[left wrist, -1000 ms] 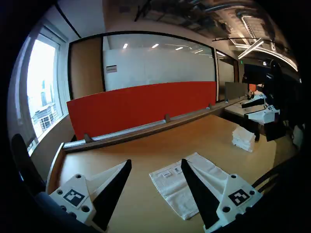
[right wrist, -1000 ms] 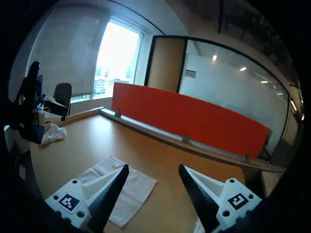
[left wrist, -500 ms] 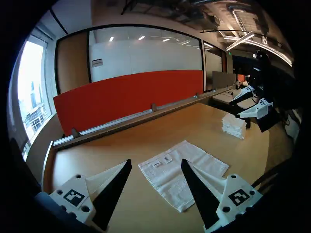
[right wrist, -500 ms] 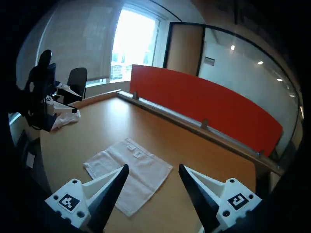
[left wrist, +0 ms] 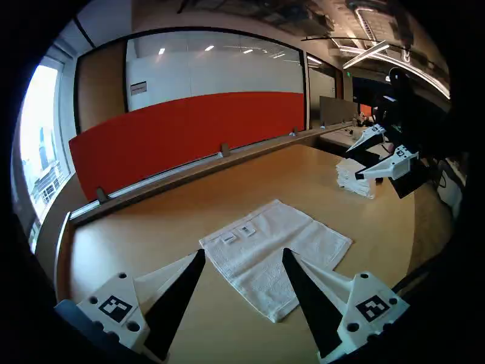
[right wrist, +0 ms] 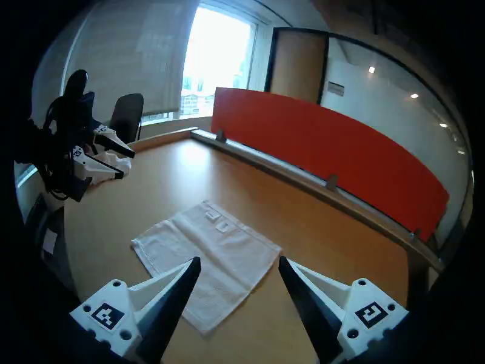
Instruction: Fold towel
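In the left gripper view, a window [left wrist: 36, 151] stands far left and a red divider [left wrist: 182, 130] runs along the back of the worktop [left wrist: 139, 224]. The left gripper [left wrist: 243, 251] has its fingers wide apart at the bottom and holds nothing. The towel [left wrist: 276, 239] lies spread flat mid-worktop, labels up, and its near edge shows between the two fingers. Farther right, a stack [left wrist: 364, 185] of folded white cloths sits near the worktop's end. The right gripper [left wrist: 353, 164] is just beside it, fingers parted and empty.

In the right gripper view, the left gripper shows far left, jaws apart, near a white heap [right wrist: 121, 164], with a chair [right wrist: 127, 118] behind. At centre the flat towel's near corner falls between the right gripper's own spread, empty fingers.
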